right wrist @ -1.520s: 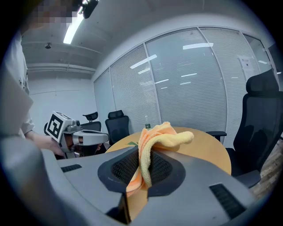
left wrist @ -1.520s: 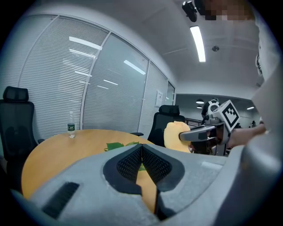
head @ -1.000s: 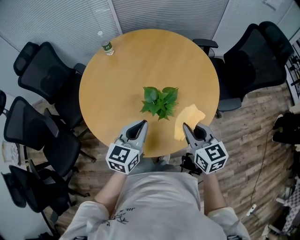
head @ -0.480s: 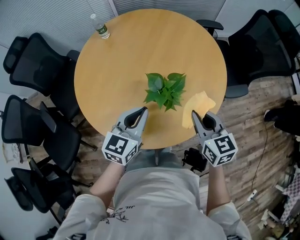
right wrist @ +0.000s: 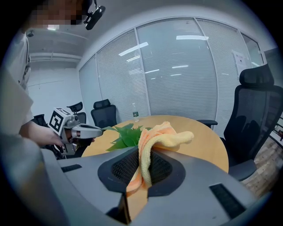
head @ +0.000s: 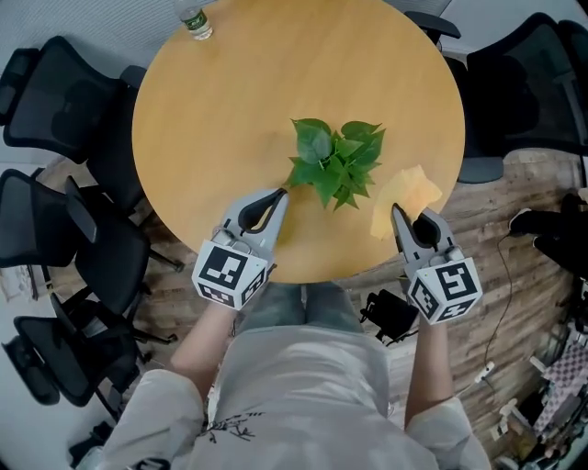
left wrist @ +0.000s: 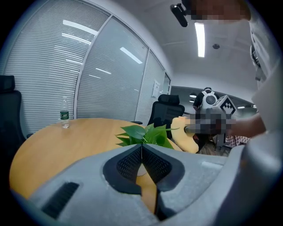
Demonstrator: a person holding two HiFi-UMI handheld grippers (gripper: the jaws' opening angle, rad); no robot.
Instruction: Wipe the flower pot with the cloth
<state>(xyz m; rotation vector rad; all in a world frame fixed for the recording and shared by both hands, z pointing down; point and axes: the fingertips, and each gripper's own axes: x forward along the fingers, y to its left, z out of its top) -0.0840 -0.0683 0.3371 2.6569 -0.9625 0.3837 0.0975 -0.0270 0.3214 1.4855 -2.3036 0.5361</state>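
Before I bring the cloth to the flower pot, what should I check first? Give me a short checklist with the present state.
1. Cloth held by right gripper: ok, clamped between its jaws.
2. Left gripper free: ok, shut on nothing.
3. Flower pot in sight: cannot tell, plant covers it.
4. Table bare between grippers and plant: ok.
5. Bottle out of the way: ok, at the far edge.

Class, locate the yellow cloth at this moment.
Head view, right side: the yellow cloth is clamped in the right claw, just right of the green plant, at the round table's near edge.
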